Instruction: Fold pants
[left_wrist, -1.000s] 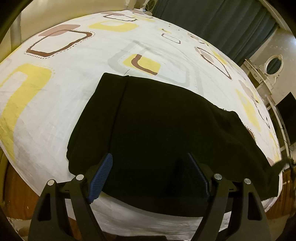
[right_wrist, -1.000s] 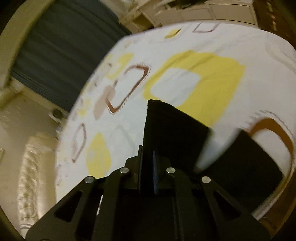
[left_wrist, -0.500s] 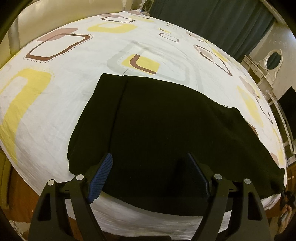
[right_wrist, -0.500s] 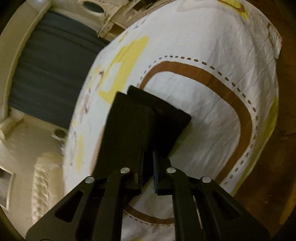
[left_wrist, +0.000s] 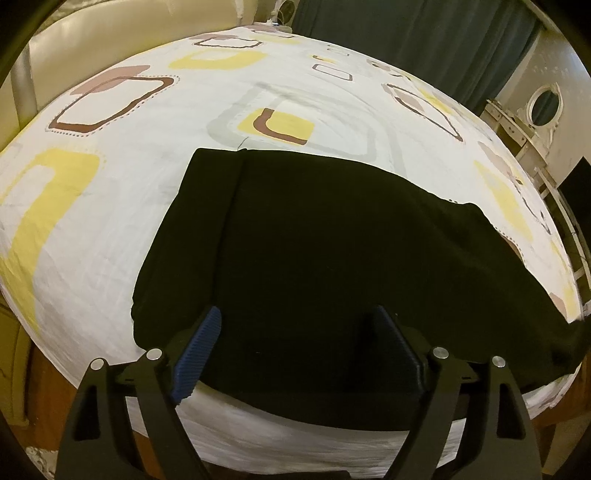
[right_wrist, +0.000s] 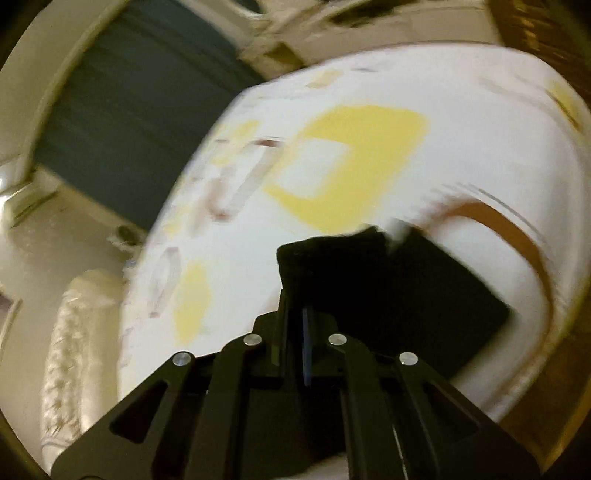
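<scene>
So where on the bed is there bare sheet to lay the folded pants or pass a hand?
Bare bedsheet lies left of the black pants and beyond them, toward the curtain. The near edge is crowded: the pants cover it, under the left hand-held gripper.

The right wrist view was smeared with motion blur, softening the bedsheet (right_wrist: 480, 147) pattern. The black pants (left_wrist: 332, 258) ran out of sight at the bed's right edge, and gripper fingers (left_wrist: 199, 350) hid their near hem.

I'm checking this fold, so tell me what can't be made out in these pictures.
- Left wrist view: the pants' right end is cut off by the lens rim; the near hem sits behind the left gripper.
- Right wrist view: motion blur smears the bedsheet and the fabric edge beyond the right gripper.
</scene>
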